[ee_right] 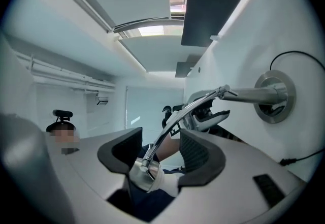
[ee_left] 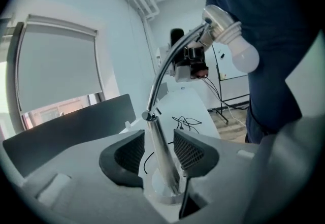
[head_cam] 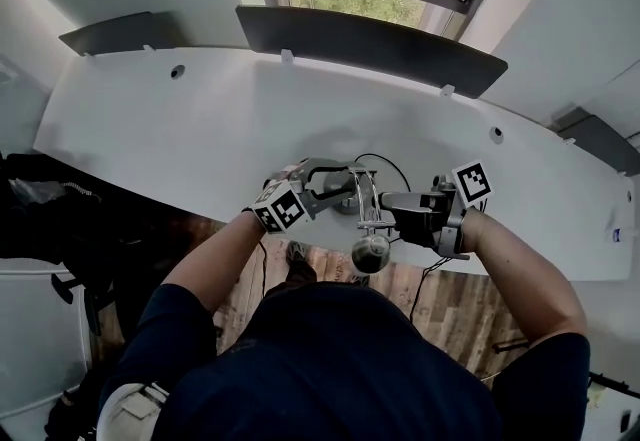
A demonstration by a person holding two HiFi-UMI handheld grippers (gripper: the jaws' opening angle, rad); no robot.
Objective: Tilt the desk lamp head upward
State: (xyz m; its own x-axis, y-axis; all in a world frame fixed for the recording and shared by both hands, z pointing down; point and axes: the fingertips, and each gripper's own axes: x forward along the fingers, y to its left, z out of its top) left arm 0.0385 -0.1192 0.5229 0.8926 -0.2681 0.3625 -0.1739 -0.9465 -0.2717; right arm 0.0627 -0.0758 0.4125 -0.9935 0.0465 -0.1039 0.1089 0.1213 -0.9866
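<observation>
A chrome desk lamp stands near the white table's [head_cam: 200, 129] front edge; its curved neck [head_cam: 366, 197] arches toward me and ends in the head with a bulb [head_cam: 370, 252]. In the left gripper view the upright post [ee_left: 163, 159] rises between the pads of my left gripper [ee_left: 158, 149], which is open with a gap beside the post. My right gripper [ee_right: 160, 154] is open around the lamp head [ee_right: 145, 173], and its pads stand clear of the head. The neck runs back to the round base [ee_right: 274, 97]. In the head view the left gripper [head_cam: 345, 187] and right gripper [head_cam: 388, 207] face each other across the lamp.
The lamp's black cable [head_cam: 385, 164] loops on the table behind the base. Dark divider panels [head_cam: 370, 44] line the table's far edge below a window. A black chair [head_cam: 40, 219] sits at the left. Wooden floor [head_cam: 400, 284] shows below the table's edge.
</observation>
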